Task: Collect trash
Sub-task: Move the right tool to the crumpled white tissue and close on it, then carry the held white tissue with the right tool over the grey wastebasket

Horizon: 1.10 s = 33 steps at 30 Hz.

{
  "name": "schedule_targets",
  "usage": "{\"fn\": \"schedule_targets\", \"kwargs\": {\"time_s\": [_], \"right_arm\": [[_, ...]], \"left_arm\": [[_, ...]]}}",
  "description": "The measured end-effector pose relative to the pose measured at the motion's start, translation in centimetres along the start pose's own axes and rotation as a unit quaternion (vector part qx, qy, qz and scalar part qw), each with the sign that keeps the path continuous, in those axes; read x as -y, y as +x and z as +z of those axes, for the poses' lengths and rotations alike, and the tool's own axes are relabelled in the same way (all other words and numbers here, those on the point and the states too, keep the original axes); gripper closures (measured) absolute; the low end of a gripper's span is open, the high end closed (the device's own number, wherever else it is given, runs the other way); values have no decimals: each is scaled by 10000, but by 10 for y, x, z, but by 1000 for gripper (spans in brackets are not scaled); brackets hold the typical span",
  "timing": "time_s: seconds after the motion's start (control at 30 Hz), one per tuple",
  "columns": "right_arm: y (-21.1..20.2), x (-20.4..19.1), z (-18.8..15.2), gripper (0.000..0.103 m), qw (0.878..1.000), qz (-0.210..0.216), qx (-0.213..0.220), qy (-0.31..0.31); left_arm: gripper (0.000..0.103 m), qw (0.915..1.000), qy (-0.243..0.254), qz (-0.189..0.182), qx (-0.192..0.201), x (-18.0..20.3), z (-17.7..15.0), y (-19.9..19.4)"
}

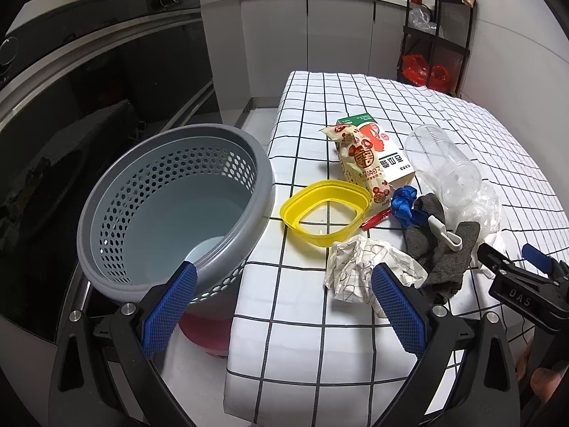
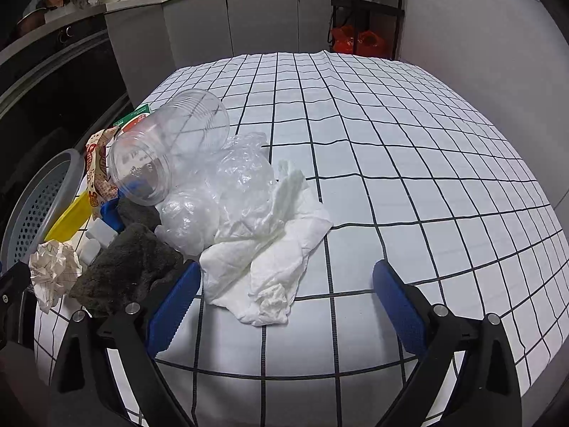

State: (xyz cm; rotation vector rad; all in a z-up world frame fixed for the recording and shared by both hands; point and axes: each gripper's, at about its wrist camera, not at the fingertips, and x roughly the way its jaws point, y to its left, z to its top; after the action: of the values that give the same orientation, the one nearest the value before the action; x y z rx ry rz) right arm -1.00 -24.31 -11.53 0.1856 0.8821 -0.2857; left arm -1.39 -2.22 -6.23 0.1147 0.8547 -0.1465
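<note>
Gray bin (image 1: 170, 192) at left, nearly bare inside. Trash pile on counter (image 2: 391, 178): yellow lid (image 1: 325, 213), paper ball (image 1: 362, 267), clear jar (image 2: 170, 149), white tissue (image 2: 270, 249). Both grippers, left gripper (image 1: 284, 306), right gripper (image 2: 288, 306), spread wide, holding nothing. Almost all trash left to collect.

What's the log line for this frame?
phase: pre-grasp | left tongs: open, empty | right tongs: open, empty | trash pile: on table | grey basket: no trash visible

One basket (image 1: 170, 163), one jar (image 2: 167, 149), two gloves (image 1: 444, 249).
</note>
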Motion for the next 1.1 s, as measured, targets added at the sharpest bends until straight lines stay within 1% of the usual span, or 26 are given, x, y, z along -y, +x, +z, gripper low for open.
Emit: {"fn": "schedule_targets", "kwargs": {"time_s": [0.07, 0.1, 0.2, 0.23, 0.27, 0.3, 0.33, 0.4, 0.47, 0.53, 0.63, 0.77, 0.87, 1.1], "right_arm": [[1, -2, 0, 10, 10000, 24, 5, -61], [0, -3, -2, 13, 10000, 23, 14, -79], [0, -5, -3, 32, 9999, 53, -31, -112], [2, -6, -3, 37, 9999, 79, -64, -122], [2, -6, -3, 39, 9998, 96, -79, -131], [3, -7, -3, 45, 9998, 108, -80, -143], [2, -7, -4, 54, 9998, 118, -73, -148], [1, -8, -5, 63, 9997, 192, -67, -148], [-3, -7, -7, 68, 9993, 329, -53, -139], [-7, -6, -10, 76, 9989, 448, -20, -101], [-17, 0, -15, 80, 9982, 598, 41, -4], [-31, 11, -20, 81, 9970, 735, 188, 125], [-38, 16, -23, 81, 9970, 723, 237, 165], [-42, 25, -28, 81, 9965, 763, 176, 308]], "left_arm": [[6, 10000, 6, -51, -24, 0, 0, 0], [6, 10000, 34, -75, -37, 1, -1, 1], [6, 9999, 122, -90, -1, 5, -2, -2], [6, 9999, 134, -99, 9, 6, -2, -2], [6, 9998, 143, -110, 14, 6, -2, -3], [6, 9998, 154, -113, 18, 7, -1, -3], [6, 9998, 162, -119, 16, 7, -1, -4], [6, 9998, 160, -128, 7, 7, -1, -4], [6, 9997, 148, -174, -7, 7, -2, -4], [6, 9995, 127, -290, -51, 7, -3, -3], [6, 9992, 160, -366, -51, 10, -7, -4], [6, 9990, 163, -415, -37, 13, -9, -5], [6, 9991, 106, -399, -57, 13, -7, -4], [6, 9988, 85, -471, -98, 25, -4, 10]]}}
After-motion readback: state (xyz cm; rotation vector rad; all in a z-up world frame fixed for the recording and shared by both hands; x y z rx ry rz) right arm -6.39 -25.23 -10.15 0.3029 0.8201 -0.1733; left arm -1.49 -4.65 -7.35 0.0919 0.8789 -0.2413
